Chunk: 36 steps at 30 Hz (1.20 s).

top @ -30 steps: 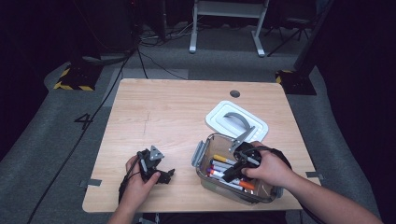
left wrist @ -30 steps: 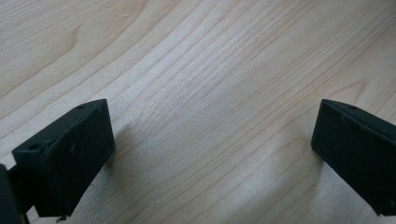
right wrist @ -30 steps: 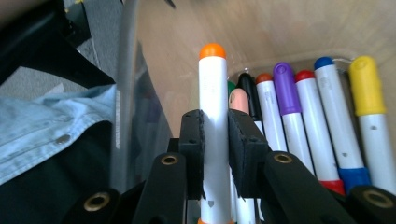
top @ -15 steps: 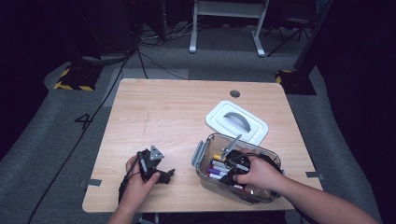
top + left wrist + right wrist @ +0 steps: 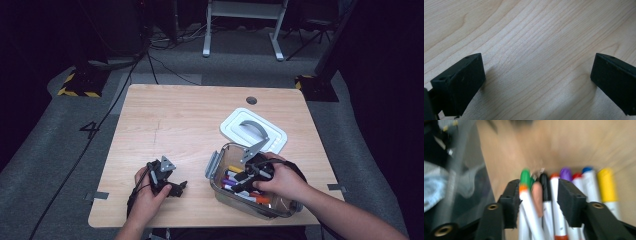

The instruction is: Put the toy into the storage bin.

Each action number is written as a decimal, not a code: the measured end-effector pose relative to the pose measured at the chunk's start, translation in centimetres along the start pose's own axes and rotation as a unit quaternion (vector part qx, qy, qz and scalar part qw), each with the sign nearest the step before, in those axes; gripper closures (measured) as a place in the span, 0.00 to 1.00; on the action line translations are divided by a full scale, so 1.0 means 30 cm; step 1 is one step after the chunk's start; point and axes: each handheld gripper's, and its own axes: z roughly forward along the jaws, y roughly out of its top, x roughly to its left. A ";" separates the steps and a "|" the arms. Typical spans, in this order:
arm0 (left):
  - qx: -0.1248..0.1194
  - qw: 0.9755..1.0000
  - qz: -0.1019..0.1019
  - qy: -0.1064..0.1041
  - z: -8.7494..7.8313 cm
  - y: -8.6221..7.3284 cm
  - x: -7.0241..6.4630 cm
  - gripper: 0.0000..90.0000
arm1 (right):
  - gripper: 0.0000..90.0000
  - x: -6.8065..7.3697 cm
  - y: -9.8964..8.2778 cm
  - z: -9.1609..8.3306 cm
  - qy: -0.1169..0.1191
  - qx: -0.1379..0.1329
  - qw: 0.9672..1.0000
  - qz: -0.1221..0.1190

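We rest the left gripper (image 5: 172,186) on the wooden table (image 5: 190,125) at 7 o'clock, jaws wide apart and empty. At 5 o'clock, the markers (image 5: 554,195) lie in the clear box (image 5: 215,170), long axes roughly parallel, caps pointing away from the right gripper (image 5: 539,202). Its jaws have just been opening, markers between them. The lid (image 5: 252,131) lies beside the box toward 12 o'clock. Grey floor surrounds the table.

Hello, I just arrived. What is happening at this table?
A person works with two hand-held grippers. The right hand-held gripper reaches into a clear container of coloured markers; its jaws have just been opening, with several markers between them. The left hand-held gripper rests open on the wooden table, holding nothing. The container's white lid lies beside it, already off.
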 end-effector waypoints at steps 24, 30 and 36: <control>0.000 1.000 0.000 0.000 0.000 0.000 0.000 0.00 | 0.59 -0.259 -0.166 -0.378 -0.197 -0.100 0.969 0.113; 0.000 1.000 0.000 0.000 0.000 0.000 0.000 0.00 | 0.59 -0.331 -0.264 -0.362 -0.203 -0.071 0.964 0.160; 0.000 1.000 0.000 0.000 0.000 0.000 0.000 0.00 | 0.58 -0.362 -0.356 -0.306 -0.195 -0.038 0.964 0.179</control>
